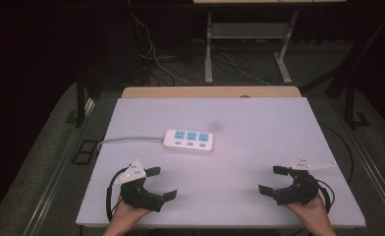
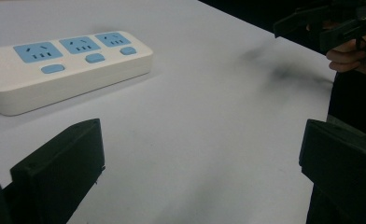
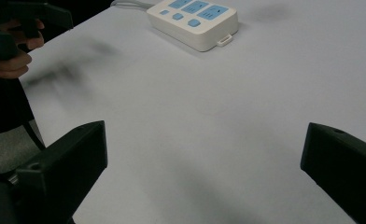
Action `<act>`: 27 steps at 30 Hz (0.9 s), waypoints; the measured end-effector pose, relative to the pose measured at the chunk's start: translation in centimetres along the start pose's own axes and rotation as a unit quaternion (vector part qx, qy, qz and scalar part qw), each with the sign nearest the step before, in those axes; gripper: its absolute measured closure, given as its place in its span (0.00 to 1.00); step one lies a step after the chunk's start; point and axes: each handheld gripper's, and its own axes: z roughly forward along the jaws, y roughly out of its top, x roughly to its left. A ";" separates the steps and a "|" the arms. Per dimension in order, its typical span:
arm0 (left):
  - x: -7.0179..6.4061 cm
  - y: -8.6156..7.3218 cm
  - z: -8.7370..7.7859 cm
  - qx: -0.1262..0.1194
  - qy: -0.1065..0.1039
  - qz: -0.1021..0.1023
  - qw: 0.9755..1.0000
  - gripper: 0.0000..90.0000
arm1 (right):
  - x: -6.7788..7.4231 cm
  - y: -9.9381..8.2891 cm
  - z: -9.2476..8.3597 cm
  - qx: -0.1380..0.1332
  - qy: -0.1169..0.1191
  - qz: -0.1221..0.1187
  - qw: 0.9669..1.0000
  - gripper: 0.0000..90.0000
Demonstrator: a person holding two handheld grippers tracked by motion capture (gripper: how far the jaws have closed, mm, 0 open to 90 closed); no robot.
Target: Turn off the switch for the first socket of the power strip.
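Observation:
A white power strip (image 1: 189, 140) with three blue sockets and blue switches lies on the white table (image 1: 259, 123), left of its middle; its grey cable (image 1: 126, 140) trails off to the left. The strip (image 2: 59, 65) appears far left in the left gripper view and far ahead as the strip (image 3: 194, 21) in the right gripper view. My left gripper (image 1: 161, 183) rests near the front left edge, open and holding nothing. Near the front right edge, my right gripper (image 1: 274, 180) stands open, nothing between its jaws. Both point inward toward each other.
A wooden tabletop edge (image 1: 210, 92) runs behind the white board. Beyond it stand a desk's metal legs (image 1: 208, 49) with loose cables on the grey floor. A dark stand (image 1: 350, 93) is at the right, another (image 1: 81, 98) at the left.

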 end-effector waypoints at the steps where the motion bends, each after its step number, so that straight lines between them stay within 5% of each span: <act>1: 0.0 0.0 0.0 0.000 0.000 0.000 1.000 0.00 | 0.0 0.0 0.0 0.000 0.000 0.001 1.000 0.00; 27: 0.0 0.1 0.1 0.007 -0.004 0.000 1.000 0.00 | 0.0 -0.2 0.1 0.012 0.008 0.003 1.000 0.00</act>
